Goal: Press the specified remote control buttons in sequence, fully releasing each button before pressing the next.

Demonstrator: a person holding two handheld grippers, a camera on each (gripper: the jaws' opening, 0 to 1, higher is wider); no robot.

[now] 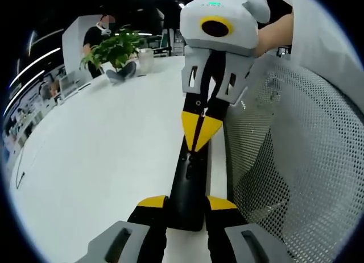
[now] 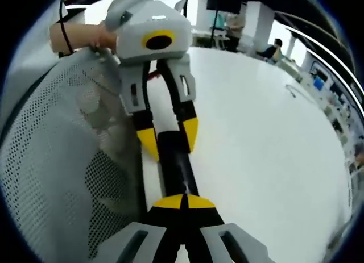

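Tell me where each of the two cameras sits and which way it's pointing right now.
Left gripper view: rides the left gripper, looking along the black remote it clamps toward the right gripper; a hand shows.
Right gripper view: rides the right gripper, shut, tips on the remote, facing the left gripper; an arm shows.
Shared: remote, white table, mesh chair back.

remote (image 1: 187, 183) on table (image 1: 102, 161) | plant (image 1: 112, 49) at far edge | mesh chair (image 1: 296, 155) beside

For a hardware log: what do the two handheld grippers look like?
Both match: white-grey moulded bodies, black jaws with yellow tips. The right gripper has a yellow-ringed black oval and a green light on top; the left gripper has the same oval.
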